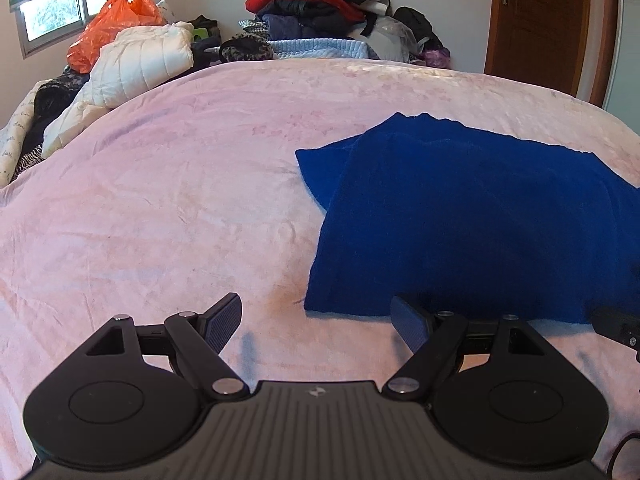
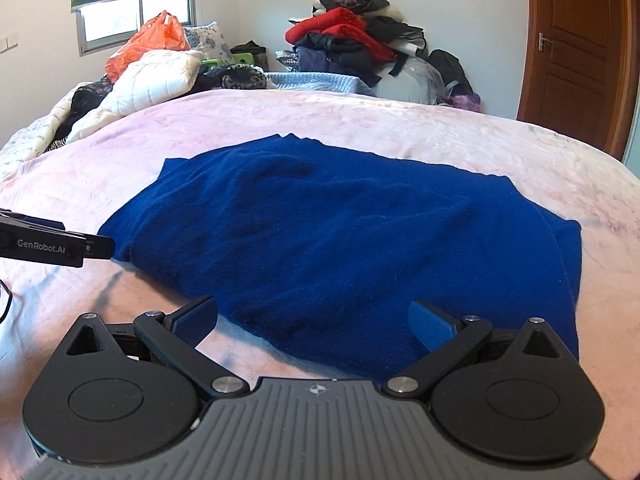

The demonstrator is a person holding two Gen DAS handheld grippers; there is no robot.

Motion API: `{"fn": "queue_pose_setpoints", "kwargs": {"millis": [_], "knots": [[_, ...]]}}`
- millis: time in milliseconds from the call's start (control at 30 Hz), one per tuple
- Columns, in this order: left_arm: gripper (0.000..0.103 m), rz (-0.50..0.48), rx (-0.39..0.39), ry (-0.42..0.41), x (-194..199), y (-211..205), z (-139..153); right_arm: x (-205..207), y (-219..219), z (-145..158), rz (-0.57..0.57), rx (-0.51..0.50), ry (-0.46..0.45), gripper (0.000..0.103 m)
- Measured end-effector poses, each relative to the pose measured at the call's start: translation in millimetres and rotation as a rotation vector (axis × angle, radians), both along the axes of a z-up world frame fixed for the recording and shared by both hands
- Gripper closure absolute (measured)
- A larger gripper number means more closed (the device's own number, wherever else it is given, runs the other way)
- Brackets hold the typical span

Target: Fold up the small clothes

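A dark blue knitted garment (image 2: 340,232) lies folded flat on the pink blanket (image 1: 160,200); in the left wrist view this garment (image 1: 472,220) fills the right half. My left gripper (image 1: 318,318) is open just in front of the garment's near left corner, nothing between its fingers. My right gripper (image 2: 314,322) is open too, hovering over the garment's near edge, with cloth below the fingers but not pinched. The left gripper (image 2: 56,242) shows at the left edge of the right wrist view, beside the garment's left corner. A bit of the right gripper (image 1: 618,326) shows at the right edge.
A white padded jacket (image 1: 140,64) and an orange plastic bag (image 1: 116,24) lie at the far left of the bed. A heap of clothes (image 1: 316,4) is stacked against the back wall. A wooden door (image 1: 548,20) stands at the right.
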State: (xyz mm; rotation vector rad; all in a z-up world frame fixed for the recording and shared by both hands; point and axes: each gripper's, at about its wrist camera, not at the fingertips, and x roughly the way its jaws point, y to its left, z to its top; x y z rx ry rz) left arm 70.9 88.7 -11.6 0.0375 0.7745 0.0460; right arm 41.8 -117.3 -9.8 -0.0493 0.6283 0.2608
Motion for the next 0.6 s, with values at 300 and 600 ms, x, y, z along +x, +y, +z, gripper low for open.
{"fn": "queue_pose_setpoints", "kwargs": {"millis": [300,600], "knots": [[0.021,0.009,-0.045,0.017,7.7,18.8,3.5,-5.9,26.3,9.7,0.088,-0.149,-0.079,0.001],[0.021,-0.043,-0.305,0.091,59.2,56.6,10.5,-6.0,79.9,15.7,0.224,-0.323,-0.152,0.001]]}}
